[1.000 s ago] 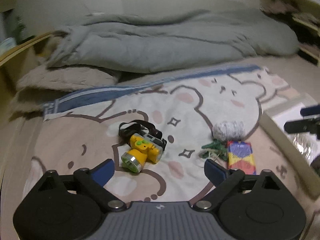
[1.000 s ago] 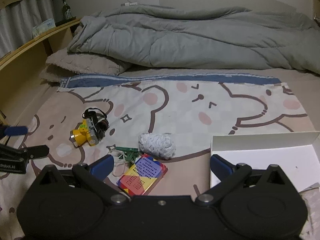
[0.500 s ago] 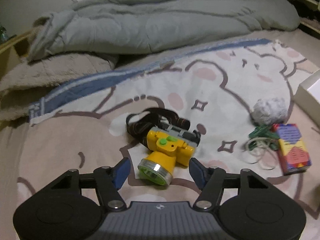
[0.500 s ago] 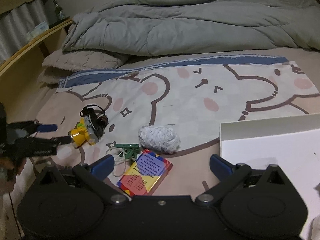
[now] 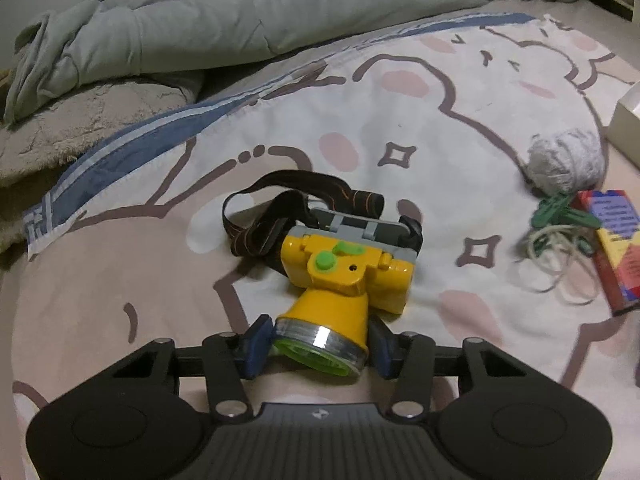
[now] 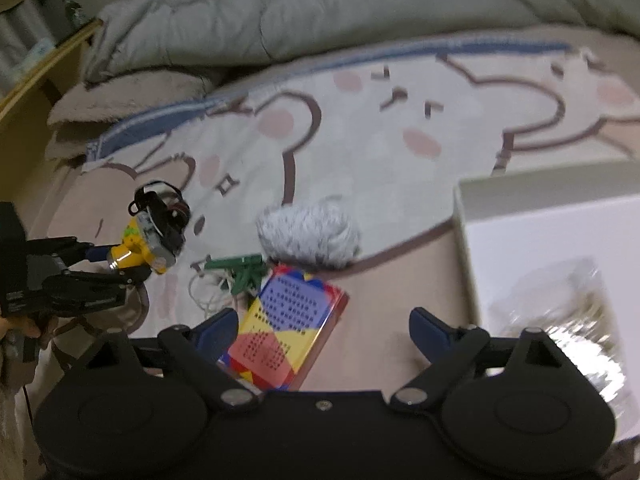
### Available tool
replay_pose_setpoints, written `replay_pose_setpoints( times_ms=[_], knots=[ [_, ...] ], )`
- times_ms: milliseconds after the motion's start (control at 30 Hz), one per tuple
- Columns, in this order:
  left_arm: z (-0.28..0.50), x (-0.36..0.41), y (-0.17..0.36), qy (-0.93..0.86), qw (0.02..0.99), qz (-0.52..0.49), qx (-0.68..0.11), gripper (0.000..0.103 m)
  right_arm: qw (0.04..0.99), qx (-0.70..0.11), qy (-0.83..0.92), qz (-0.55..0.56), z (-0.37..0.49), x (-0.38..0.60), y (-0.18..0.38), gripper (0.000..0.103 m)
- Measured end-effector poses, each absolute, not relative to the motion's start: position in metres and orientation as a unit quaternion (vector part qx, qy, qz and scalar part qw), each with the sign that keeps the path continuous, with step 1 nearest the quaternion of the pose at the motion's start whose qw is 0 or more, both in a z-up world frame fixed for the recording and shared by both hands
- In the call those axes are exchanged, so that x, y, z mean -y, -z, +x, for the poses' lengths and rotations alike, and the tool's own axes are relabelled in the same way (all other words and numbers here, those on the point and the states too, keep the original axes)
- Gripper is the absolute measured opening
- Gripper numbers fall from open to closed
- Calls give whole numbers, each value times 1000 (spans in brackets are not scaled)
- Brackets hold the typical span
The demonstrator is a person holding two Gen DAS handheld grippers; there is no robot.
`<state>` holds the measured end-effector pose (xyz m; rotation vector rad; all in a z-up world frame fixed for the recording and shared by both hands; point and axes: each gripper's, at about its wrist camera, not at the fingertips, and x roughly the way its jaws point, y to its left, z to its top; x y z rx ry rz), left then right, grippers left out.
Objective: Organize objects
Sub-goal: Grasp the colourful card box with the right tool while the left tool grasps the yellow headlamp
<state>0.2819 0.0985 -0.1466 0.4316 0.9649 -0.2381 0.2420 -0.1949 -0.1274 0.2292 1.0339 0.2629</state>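
Observation:
A yellow headlamp (image 5: 344, 280) with a black strap lies on the bear-print blanket (image 5: 400, 120). My left gripper (image 5: 320, 346) has its blue fingers closed against both sides of the lamp's silver-rimmed lens end. The right wrist view shows the headlamp (image 6: 148, 240) held by that left gripper (image 6: 116, 264). My right gripper (image 6: 324, 328) is open and empty, low over a colourful patterned box (image 6: 288, 328). A grey yarn ball (image 6: 308, 236), a green clip (image 6: 240, 270) and loose rubber bands (image 6: 204, 288) lie beside the box.
A white open box (image 6: 560, 240) sits at the right with a shiny foil packet (image 6: 568, 320) inside. A grey duvet (image 5: 280, 12) is bunched along the far side. A wooden shelf edge (image 6: 44, 68) runs along the left.
My left gripper moved forward onto the headlamp and closed on its lens end. My right gripper dropped lower and forward over the colourful box, still open.

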Motion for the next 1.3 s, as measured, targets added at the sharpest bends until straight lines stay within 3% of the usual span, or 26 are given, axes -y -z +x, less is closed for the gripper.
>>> replay_pose_setpoints(
  times_ms=[133, 267, 600, 833, 933, 967, 1033, 1067, 1100, 1300],
  knots=[
    [271, -94, 145, 117, 859, 183, -463, 51, 846, -509, -114, 111, 245, 183, 141, 93],
    [256, -88, 143, 128, 853, 158, -481, 51, 844, -514, -107, 111, 247, 170, 148, 103],
    [209, -54, 129, 189, 837, 168, -486, 51, 866, -488, -104, 19, 248, 149, 161, 103],
    [218, -53, 123, 156, 846, 131, -493, 54, 853, -507, -119, -34, 242, 157, 145, 76],
    [225, -56, 124, 129, 848, 84, -507, 65, 853, -506, -122, -46, 240, 156, 141, 71],
    [227, -58, 125, 116, 849, 67, -511, 65, 854, -505, -122, -27, 241, 159, 141, 72],
    [233, -59, 127, 95, 849, 41, -517, 65, 850, -512, -121, 28, 246, 163, 146, 83],
    [236, -59, 127, 85, 851, 31, -517, 65, 846, -517, -119, 51, 248, 164, 149, 96],
    [238, -59, 128, 78, 853, 27, -515, 65, 842, -523, -115, 66, 249, 162, 153, 102],
    [249, -64, 144, 55, 847, 3, -529, 51, 854, -510, -91, 48, 245, 144, 163, 103]
  ],
)
